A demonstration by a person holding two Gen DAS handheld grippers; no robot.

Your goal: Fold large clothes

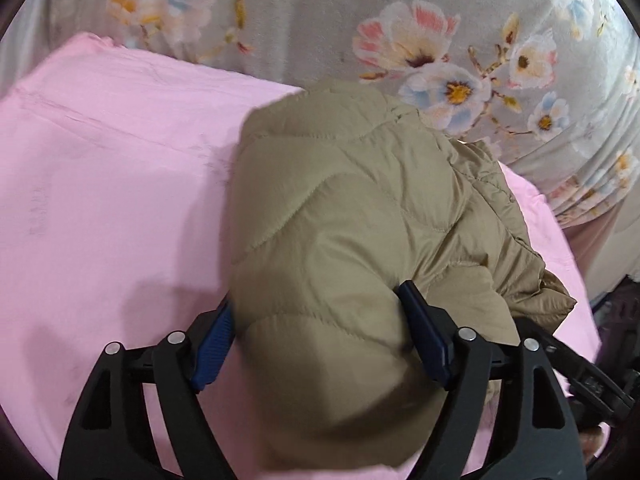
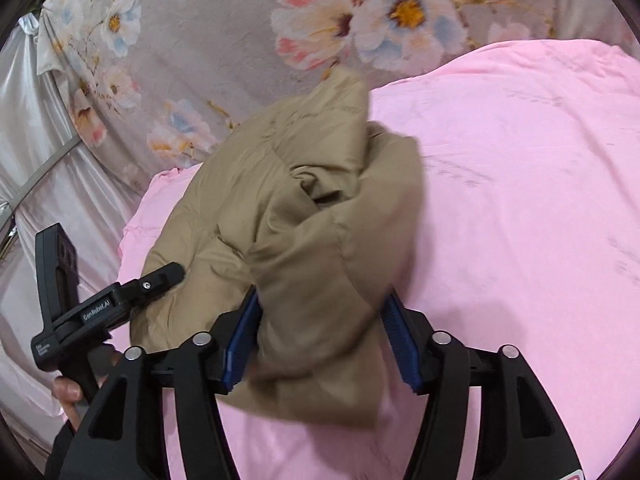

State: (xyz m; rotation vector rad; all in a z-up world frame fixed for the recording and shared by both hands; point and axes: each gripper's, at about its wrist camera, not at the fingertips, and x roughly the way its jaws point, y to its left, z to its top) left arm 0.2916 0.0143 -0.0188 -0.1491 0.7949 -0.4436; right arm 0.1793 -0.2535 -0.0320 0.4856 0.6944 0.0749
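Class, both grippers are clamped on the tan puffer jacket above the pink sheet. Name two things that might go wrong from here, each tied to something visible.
1. Each gripper, left and right, pinches only a puffy bunch of the tan jacket; the slick fabric may slip out.
2. The jacket hangs crumpled, one loose part trailing toward the pink sheet's edge; laid down like this, it may fold unevenly or slide off.

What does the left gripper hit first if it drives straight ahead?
The tan puffer jacket: the left gripper already has its jaws clamped on it, and the jacket's bulk lies directly ahead. Beyond that, probably the pink sheet.
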